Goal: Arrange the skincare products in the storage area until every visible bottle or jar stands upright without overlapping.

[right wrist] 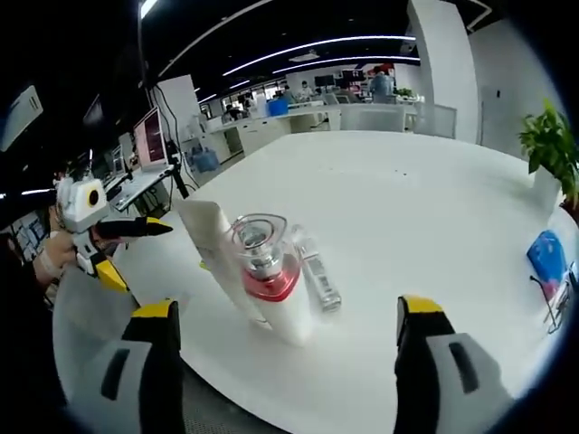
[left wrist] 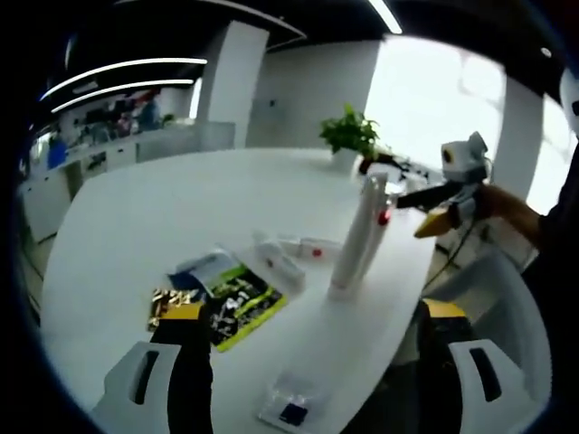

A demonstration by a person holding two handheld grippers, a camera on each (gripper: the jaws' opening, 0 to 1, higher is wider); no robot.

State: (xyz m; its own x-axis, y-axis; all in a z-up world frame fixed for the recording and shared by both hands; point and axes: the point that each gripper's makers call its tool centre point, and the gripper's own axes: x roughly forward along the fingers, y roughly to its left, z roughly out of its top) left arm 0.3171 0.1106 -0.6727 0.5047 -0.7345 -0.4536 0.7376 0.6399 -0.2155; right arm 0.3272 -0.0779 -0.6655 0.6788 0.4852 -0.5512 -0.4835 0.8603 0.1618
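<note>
A tall white tube (left wrist: 355, 242) stands upright near the table's right edge, with a red-collared bottle (left wrist: 384, 217) just behind it. In the right gripper view the same white tube (right wrist: 210, 242) stands beside the bottle (right wrist: 267, 267), which has a clear cap and a red collar. A slim white tube (right wrist: 317, 274) lies flat behind them. Two white tubes (left wrist: 280, 262) lie flat near the sachets. My left gripper (left wrist: 312, 366) is open and holds nothing, well short of the products. My right gripper (right wrist: 288, 357) is open too, its jaws on either side of the bottle but nearer the camera.
Flat sachets lie on the white table (left wrist: 163, 217): a green-black one (left wrist: 242, 306), a blue-white one (left wrist: 204, 267), a gold one (left wrist: 170, 307) and a clear packet (left wrist: 291, 409). A potted plant (left wrist: 348, 136) stands at the far edge. A blue object (right wrist: 547, 258) lies at the right.
</note>
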